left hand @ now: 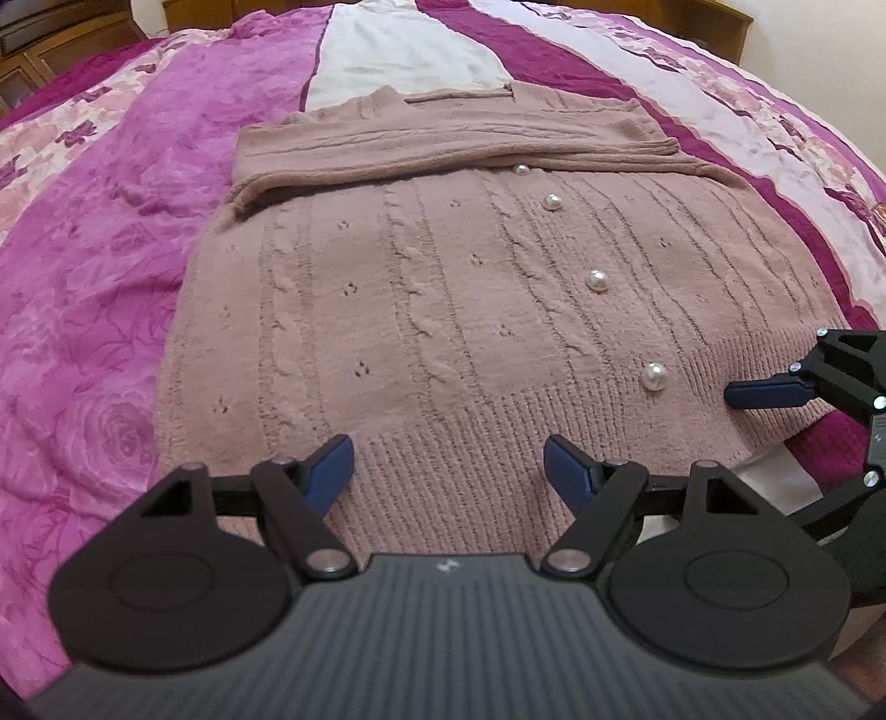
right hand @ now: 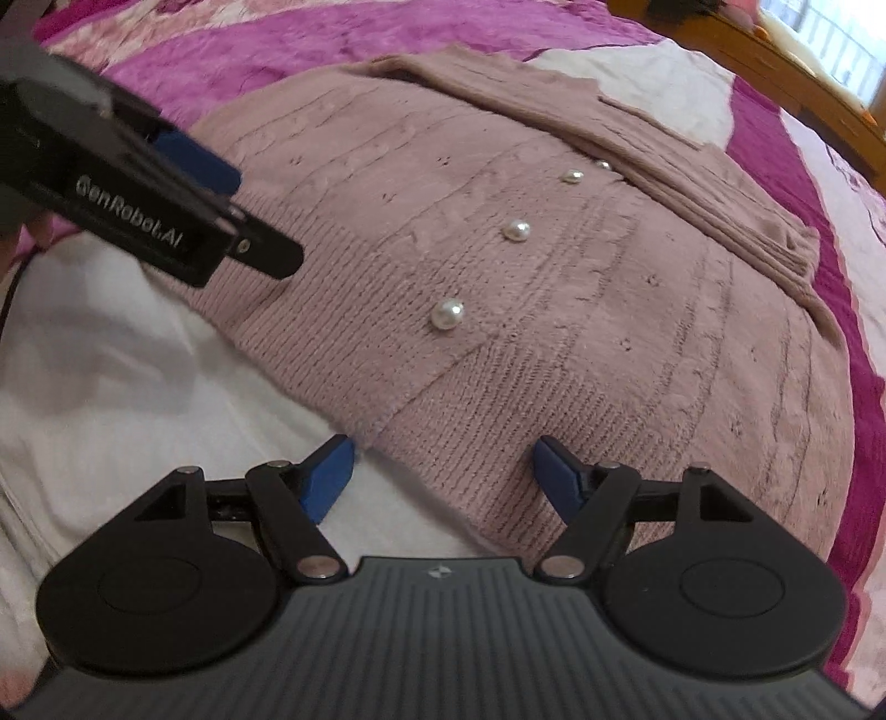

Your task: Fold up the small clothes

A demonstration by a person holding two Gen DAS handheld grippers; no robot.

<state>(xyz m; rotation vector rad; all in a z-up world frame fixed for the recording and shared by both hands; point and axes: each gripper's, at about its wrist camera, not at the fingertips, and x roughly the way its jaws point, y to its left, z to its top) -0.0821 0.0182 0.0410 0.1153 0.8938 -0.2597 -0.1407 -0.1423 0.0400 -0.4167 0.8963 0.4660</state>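
Observation:
A dusty-pink knitted cardigan (left hand: 443,288) with pearl buttons (left hand: 598,281) lies flat on the bed, its sleeves folded across the chest at the far end. My left gripper (left hand: 448,471) is open just above the ribbed hem, left of the button line. My right gripper (right hand: 443,471) is open over the hem's right part, its left finger off the edge of the cloth. The right gripper's blue fingertip (left hand: 767,393) shows at the right of the left wrist view. The left gripper's fingers (right hand: 199,160) show at the upper left of the right wrist view. The cardigan (right hand: 554,310) fills that view.
The bed cover (left hand: 111,277) is magenta and pink with rose patterns and white stripes (left hand: 398,50). A white sheet area (right hand: 122,376) lies at the near edge. Wooden furniture (left hand: 50,44) stands behind the bed, and a wooden bed frame (right hand: 786,72) at the right.

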